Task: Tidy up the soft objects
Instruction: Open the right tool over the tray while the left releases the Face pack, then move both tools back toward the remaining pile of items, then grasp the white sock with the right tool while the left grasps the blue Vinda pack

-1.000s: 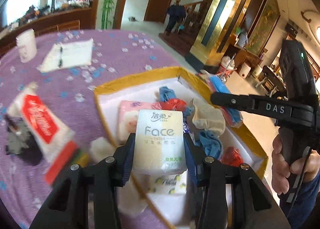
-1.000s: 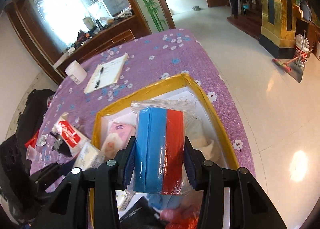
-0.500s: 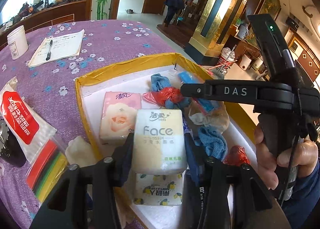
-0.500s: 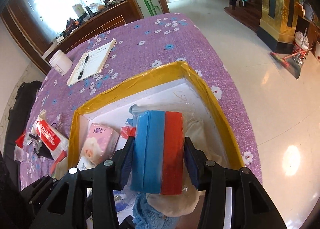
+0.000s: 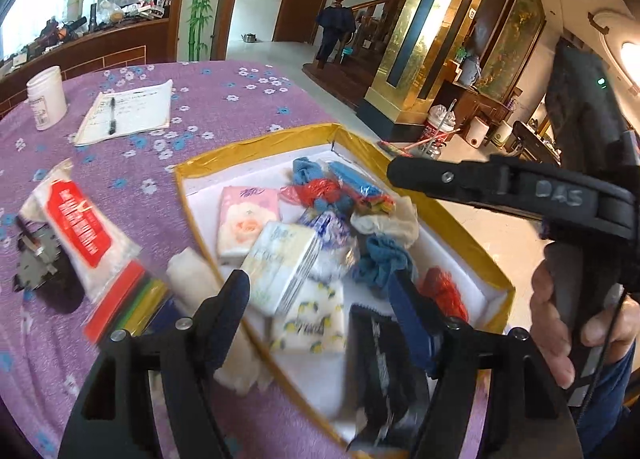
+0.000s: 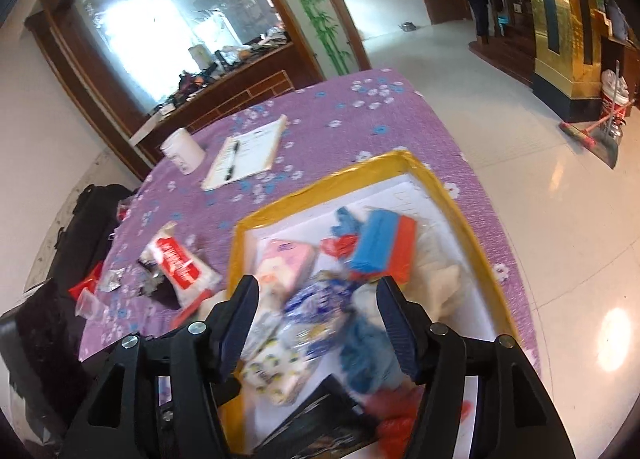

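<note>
You have one yellow-rimmed box (image 5: 256,147) on the surface, and in it three tissue packs: a pink one (image 5: 246,221), a white one (image 5: 282,265) and a lemon-print one (image 5: 310,325). You can count one blue-and-red sponge pack (image 6: 382,249), one white jar (image 5: 47,97), one notepad (image 5: 132,111) carrying one pen (image 5: 112,115)

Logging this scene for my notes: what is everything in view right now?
box: 1, yellow rim, white inside, on table
tissue packs: about 3, pink, white, in box
sponge pack: 1, blue and red, in box
cloths: several, blue, red, cream, in box
bag: 1, red label, left of box
notepad: 1, white, with pen
cup: 1, white, far left
table: 1, purple floral
left gripper: open
right gripper: open
hand: 1, holds right gripper
</note>
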`<state>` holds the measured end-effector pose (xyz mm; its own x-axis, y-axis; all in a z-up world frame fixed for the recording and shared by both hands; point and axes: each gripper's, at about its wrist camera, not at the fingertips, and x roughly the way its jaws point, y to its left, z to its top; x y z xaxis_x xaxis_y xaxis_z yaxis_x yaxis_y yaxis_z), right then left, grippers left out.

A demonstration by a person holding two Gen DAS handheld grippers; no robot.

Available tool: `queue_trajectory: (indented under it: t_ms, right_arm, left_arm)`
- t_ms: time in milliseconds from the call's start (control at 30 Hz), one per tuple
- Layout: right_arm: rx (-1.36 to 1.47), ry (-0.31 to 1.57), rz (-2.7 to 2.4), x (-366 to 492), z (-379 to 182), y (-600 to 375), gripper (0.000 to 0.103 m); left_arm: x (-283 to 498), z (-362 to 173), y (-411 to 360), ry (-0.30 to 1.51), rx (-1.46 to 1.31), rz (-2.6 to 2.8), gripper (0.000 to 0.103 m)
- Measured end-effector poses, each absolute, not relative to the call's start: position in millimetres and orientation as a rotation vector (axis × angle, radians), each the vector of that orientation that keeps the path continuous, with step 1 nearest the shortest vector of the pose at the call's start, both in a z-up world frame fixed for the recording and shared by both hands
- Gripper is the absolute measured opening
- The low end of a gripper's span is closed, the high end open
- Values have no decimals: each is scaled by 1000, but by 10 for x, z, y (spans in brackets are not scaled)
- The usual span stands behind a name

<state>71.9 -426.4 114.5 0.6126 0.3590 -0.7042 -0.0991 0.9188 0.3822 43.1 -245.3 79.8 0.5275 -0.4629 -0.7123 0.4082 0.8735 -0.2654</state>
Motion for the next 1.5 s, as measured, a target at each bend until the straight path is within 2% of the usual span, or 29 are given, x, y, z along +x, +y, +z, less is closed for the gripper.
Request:
queue_trajectory:
  t_ms: [100, 367, 600, 733, 1100, 1200, 1400, 1500]
  right_arm:
    - [292, 875, 297, 596, 1196, -4027, 75]
    - [225, 927, 422, 556, 1155, -3271, 75]
    - [137, 1030, 429, 932, 860, -2558, 75]
    - [98, 1090, 415, 1206, 650, -2372, 75]
    - [-39, 1174, 368, 1434, 311, -2035, 75]
    - [-67, 1190, 385, 1293, 265, -1961, 75]
    - [77, 1291, 666, 702, 286, -1771, 76]
    - [119, 1232, 727, 475, 478, -1802, 76]
  left_arm:
    - [282, 836, -2242, 857, -66, -506, 71]
    - [21, 821, -1128, 763, -84, -292, 76]
    - [72, 547, -221, 738, -186, -59, 76]
    - [110, 409, -114, 761, -217, -54, 76]
    - [7, 477, -22, 724, -273, -64, 76]
    - [11, 473, 23, 727, -295, -61, 76]
    - [5, 477, 94, 722, -323, -45, 76]
    - [10, 473, 127, 722, -339, -40, 76]
